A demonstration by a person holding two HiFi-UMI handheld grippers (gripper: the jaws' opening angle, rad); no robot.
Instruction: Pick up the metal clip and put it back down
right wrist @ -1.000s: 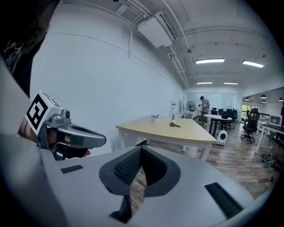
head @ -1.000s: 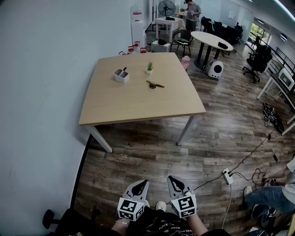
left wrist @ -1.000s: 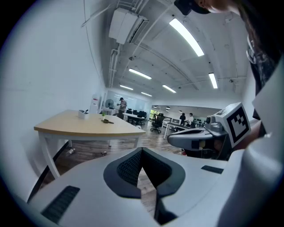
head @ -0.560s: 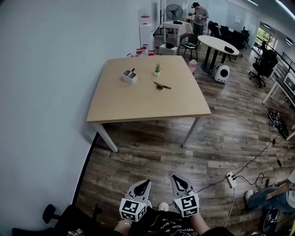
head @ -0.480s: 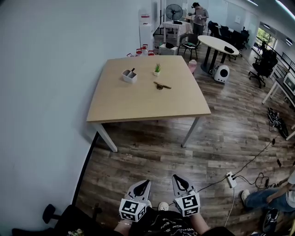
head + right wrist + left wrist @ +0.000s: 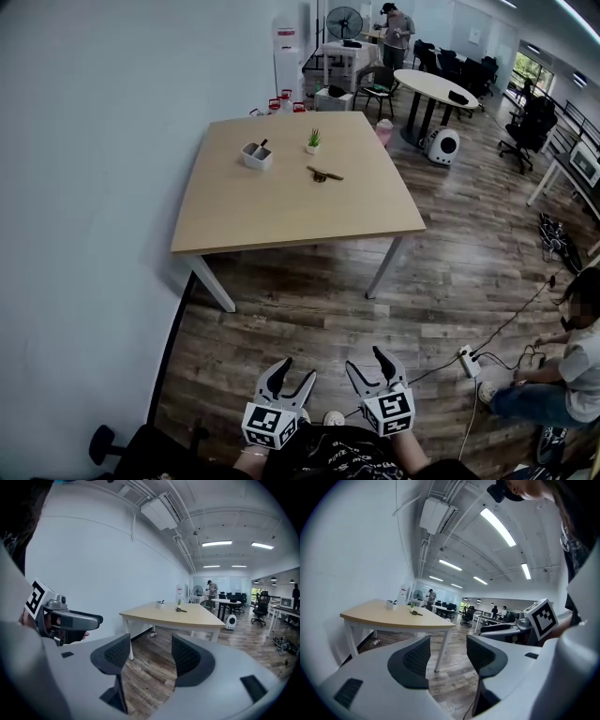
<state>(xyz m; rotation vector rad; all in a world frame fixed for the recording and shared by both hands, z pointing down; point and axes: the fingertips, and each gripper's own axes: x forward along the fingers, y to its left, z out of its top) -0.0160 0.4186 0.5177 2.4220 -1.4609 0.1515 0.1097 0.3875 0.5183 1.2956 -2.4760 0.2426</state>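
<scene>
The metal clip (image 6: 323,174) lies on the far half of a light wooden table (image 6: 281,216), small and dark. It also shows as a tiny dark shape, the clip (image 6: 416,613), on the tabletop in the left gripper view and the clip (image 6: 181,610) in the right gripper view. Both grippers hang low near my body, far from the table. My left gripper (image 6: 288,378) and right gripper (image 6: 368,365) are opening their jaws, with nothing between the pads. In the left gripper view the left gripper (image 6: 447,654) frames bare floor; the right gripper (image 6: 151,654) does too.
A white organiser box (image 6: 252,154) and a small potted plant (image 6: 312,140) stand on the table's far part. A white wall runs along the left. A power strip (image 6: 466,361) with cables lies on the wood floor at right, beside a seated person (image 6: 553,384). Office furniture fills the background.
Both grippers' jaws have gone from shut to spread apart. The head view has shifted slightly, so the table sits a little differently in the picture.
</scene>
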